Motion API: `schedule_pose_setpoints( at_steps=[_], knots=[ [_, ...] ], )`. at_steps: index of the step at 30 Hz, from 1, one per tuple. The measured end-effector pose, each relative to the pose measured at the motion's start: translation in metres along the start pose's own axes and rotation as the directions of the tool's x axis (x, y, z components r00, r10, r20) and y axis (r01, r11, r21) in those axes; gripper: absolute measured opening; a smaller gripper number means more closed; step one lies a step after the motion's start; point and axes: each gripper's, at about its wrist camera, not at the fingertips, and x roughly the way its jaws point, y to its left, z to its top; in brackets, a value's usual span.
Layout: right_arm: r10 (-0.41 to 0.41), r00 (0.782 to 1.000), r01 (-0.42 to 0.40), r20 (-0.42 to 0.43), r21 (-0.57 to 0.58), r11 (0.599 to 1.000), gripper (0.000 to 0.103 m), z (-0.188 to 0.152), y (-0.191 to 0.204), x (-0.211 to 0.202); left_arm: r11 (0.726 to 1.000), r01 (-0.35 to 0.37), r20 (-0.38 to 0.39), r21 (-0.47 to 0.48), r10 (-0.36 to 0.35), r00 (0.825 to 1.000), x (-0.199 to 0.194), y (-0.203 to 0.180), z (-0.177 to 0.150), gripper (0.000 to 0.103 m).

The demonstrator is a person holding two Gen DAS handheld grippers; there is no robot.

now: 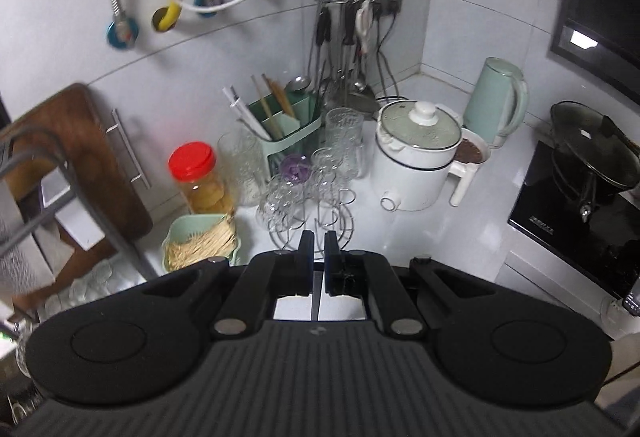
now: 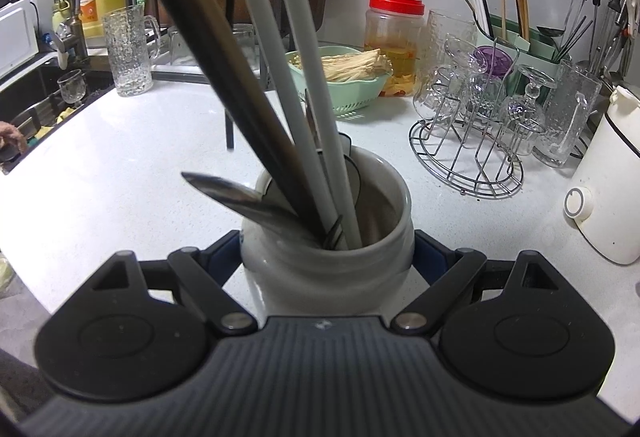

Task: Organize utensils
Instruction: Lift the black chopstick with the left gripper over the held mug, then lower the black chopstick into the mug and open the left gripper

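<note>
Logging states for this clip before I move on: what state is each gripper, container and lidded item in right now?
left gripper: shut, empty
right gripper: around the white jar, one finger on each side
white jar: upright on the counter, open-topped, holding chopsticks and a spoon
red-lidded jar: lid on
white electric pot: lid on
green strainer basket: filled with pale strips
green utensil holder: holding chopsticks

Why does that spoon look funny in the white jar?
The spoon sits bowl-up in the white jar and tips out over the rim, while the long chopsticks lean steeply the other way. Nothing looks spilled or broken.
</note>
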Motion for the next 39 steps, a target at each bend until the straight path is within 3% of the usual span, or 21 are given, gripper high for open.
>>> schedule_pose_setpoints(
  at_steps=[17,29,34,39],
  knots=[
    [0.02,1.0,-0.02,0.001,-0.018,1.0,0.091,0.001,-0.002,0.001,0.985,0.067,0.038,0.156,-0.074,0.997,-0.021,-0.035,0.047,0.005],
    [0.021,1.0,-0.021,0.017,-0.02,1.0,0.091,0.0,-0.001,0.003,0.963,0.201,-0.049,0.181,-0.195,0.98,0.022,-0.048,0.033,0.005],
    [0.018,1.0,-0.017,0.02,-0.02,1.0,0.091,-0.001,0.0,0.003,0.962,0.215,-0.095,0.169,-0.201,0.975,0.039,-0.044,0.023,0.005],
    [0.015,1.0,-0.015,0.02,-0.02,1.0,0.091,-0.002,0.0,0.003,0.966,0.204,-0.062,0.159,-0.197,0.978,0.034,-0.037,0.028,0.005]
  ],
)
